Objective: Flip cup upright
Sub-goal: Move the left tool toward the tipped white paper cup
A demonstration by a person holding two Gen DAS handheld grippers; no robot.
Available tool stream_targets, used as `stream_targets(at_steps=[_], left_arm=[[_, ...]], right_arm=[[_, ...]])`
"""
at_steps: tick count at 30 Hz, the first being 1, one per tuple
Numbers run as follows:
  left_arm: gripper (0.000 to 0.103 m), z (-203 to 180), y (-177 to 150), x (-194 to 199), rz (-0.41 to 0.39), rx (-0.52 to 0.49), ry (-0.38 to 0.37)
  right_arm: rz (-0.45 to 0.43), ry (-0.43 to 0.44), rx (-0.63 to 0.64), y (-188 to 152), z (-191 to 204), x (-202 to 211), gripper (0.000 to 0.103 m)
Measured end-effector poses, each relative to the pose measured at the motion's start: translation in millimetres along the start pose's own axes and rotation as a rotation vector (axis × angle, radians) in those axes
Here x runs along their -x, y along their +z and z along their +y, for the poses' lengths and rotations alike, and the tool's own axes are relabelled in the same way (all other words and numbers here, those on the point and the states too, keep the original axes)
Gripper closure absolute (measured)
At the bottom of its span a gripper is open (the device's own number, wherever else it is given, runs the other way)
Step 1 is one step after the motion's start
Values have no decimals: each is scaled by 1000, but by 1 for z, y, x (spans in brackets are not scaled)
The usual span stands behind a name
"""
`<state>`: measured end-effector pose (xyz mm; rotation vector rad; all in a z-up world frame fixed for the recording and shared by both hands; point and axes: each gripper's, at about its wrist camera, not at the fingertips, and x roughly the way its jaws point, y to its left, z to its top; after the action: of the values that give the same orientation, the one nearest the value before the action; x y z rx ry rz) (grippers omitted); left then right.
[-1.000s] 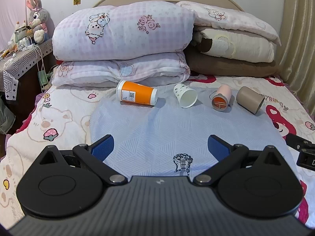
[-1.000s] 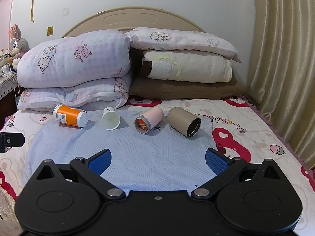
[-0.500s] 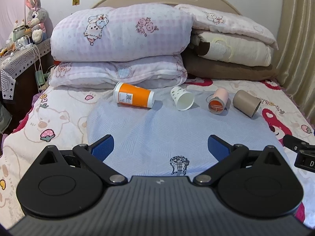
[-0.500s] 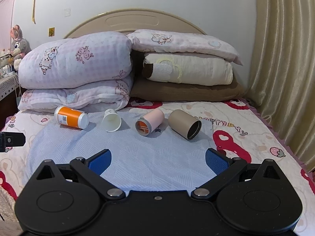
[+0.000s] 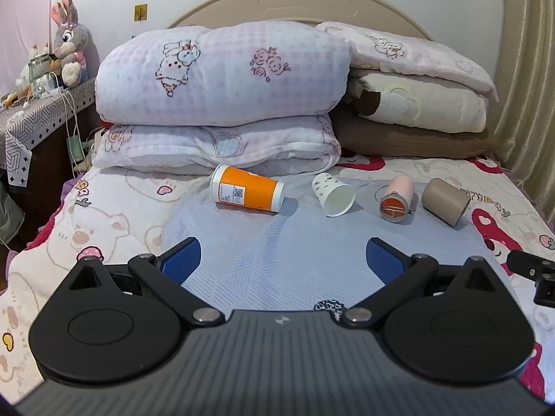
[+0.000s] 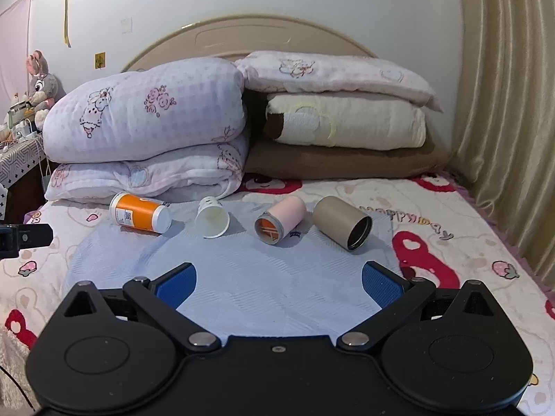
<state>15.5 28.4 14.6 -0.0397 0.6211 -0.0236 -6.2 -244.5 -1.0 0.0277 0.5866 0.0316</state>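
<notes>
Several cups lie on their sides in a row on a light blue cloth (image 5: 277, 253) on the bed: an orange cup (image 5: 248, 193) at left, a white paper cup (image 5: 333, 195), a pink cup (image 5: 397, 198) and a tan cup (image 5: 445, 201) at right. The right wrist view shows the same row: orange cup (image 6: 138, 212), white cup (image 6: 211, 221), pink cup (image 6: 280, 220), tan cup (image 6: 342, 222). My left gripper (image 5: 282, 263) is open and empty, short of the cups. My right gripper (image 6: 279, 282) is open and empty, also short of them.
Folded quilts (image 5: 222, 104) and stacked pillows (image 5: 416, 104) stand right behind the cups against the headboard. A side table with a plush rabbit (image 5: 69, 41) and cables is at far left. A curtain (image 6: 513, 104) hangs along the right edge of the bed.
Both grippers have edged forward toward the cups, and the left view has tilted up a little. The cups have not moved. Both stay open.
</notes>
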Motion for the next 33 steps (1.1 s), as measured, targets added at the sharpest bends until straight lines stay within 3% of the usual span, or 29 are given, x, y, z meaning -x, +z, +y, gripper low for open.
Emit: stream_targets(at_steps=[5, 8, 12, 16, 18, 21, 25, 30, 33], left_arm=[[0, 13, 17, -23, -1, 7, -18], [0, 21, 38, -40, -11, -1, -44], [0, 29, 74, -61, -44, -3, -60], [0, 28, 98, -90, -51, -12, -89], [0, 24, 105, -107, -44, -19, -106], [0, 15, 111, -138, -24, -45, -112], [2, 7, 112, -180, 28, -29, -141], [3, 1, 107, -232, 88, 21, -237], [3, 1, 104, -257, 119, 63, -242]], right_arm=[[32, 47, 11, 13, 7, -18, 0], [18, 125, 61, 29, 14, -26, 0], [-14, 282, 161, 60, 28, -40, 0], [67, 464, 174, 91, 36, -77, 0], [143, 474, 163, 103, 42, -104, 1], [197, 508, 229, 113, 54, -141, 1], [256, 537, 211, 113, 64, -187, 5], [242, 500, 207, 101, 80, -233, 6], [210, 464, 225, 95, 84, -257, 6]])
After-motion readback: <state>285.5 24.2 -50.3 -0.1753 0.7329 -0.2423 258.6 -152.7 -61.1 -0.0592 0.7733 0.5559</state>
